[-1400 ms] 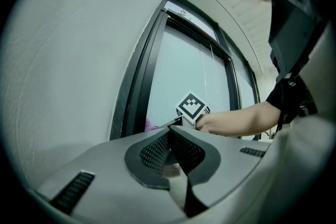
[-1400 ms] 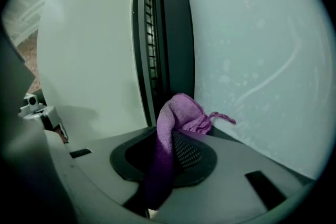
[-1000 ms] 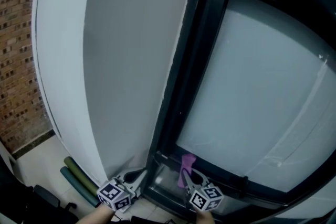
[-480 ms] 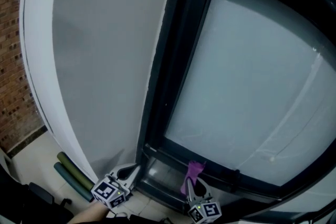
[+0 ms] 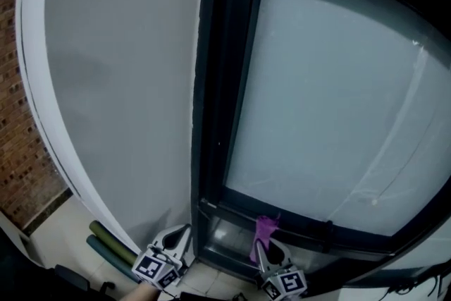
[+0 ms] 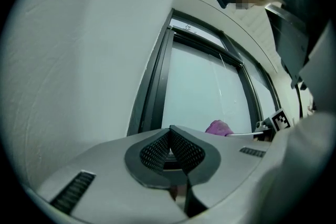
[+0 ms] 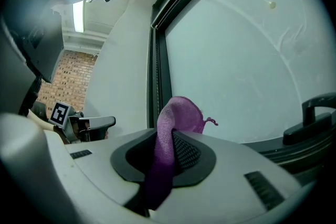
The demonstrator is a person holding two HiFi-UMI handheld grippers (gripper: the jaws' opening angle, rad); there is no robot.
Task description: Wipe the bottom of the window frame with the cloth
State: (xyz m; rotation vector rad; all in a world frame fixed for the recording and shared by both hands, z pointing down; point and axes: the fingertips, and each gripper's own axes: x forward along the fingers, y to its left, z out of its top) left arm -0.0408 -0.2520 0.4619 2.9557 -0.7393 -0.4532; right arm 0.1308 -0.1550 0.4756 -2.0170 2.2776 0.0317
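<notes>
A purple cloth [image 5: 263, 235] [image 7: 167, 147] is pinched in my right gripper [image 5: 266, 247], whose jaws are shut on it; the cloth sticks up past the tips close to the dark bottom rail of the window frame [image 5: 296, 230]. I cannot tell whether it touches the rail. My left gripper [image 5: 180, 234] is at the bottom left, by the frame's lower left corner, jaws shut with nothing between them [image 6: 169, 140]. From the left gripper view the cloth [image 6: 219, 127] shows to the right, in front of the pale glass [image 5: 331, 95].
A grey-white wall panel [image 5: 120, 81] stands left of the dark upright frame post [image 5: 215, 74]. Two green rolls [image 5: 109, 244] lie on the floor at the lower left beside a brick wall [image 5: 21, 173]. A dark window handle [image 7: 311, 118] sticks out on the right.
The head view has swung, so the window now stands more upright. Both grippers sit lower in the view; the right one with the cloth stays at the bottom rail.
</notes>
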